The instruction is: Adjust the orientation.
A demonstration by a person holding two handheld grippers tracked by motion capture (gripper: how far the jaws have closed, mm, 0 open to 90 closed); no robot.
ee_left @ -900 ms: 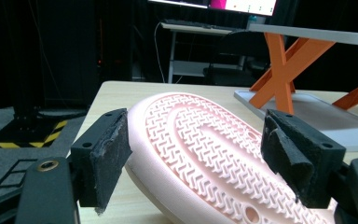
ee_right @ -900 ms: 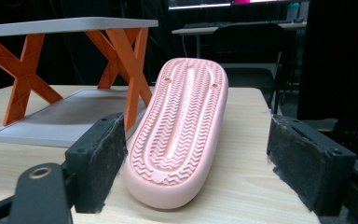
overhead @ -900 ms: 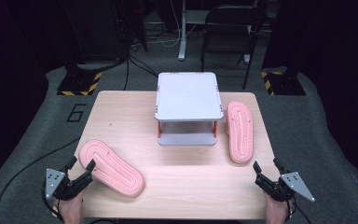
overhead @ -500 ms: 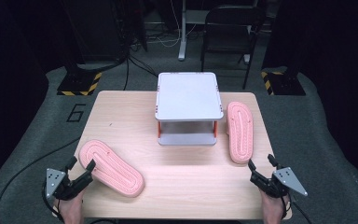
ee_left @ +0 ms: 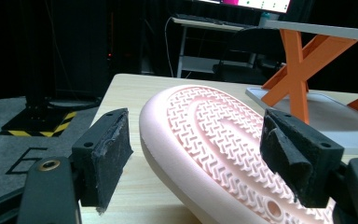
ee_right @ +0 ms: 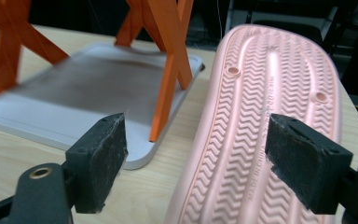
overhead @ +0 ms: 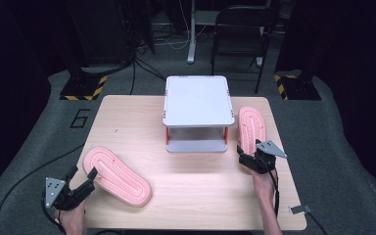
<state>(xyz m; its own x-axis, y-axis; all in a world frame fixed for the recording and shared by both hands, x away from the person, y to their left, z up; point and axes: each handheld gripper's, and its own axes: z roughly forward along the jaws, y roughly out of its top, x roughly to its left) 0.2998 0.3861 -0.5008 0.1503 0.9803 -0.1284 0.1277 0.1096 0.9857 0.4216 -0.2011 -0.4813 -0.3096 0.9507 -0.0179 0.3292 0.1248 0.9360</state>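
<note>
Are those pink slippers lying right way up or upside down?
Upside down. Both the left slipper and right slipper show their zigzag tread soles facing upward.

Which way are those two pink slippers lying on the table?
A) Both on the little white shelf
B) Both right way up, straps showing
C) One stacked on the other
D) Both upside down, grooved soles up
D: the left slipper and the right slipper both show zigzag tread facing up, apart on the table.
</note>
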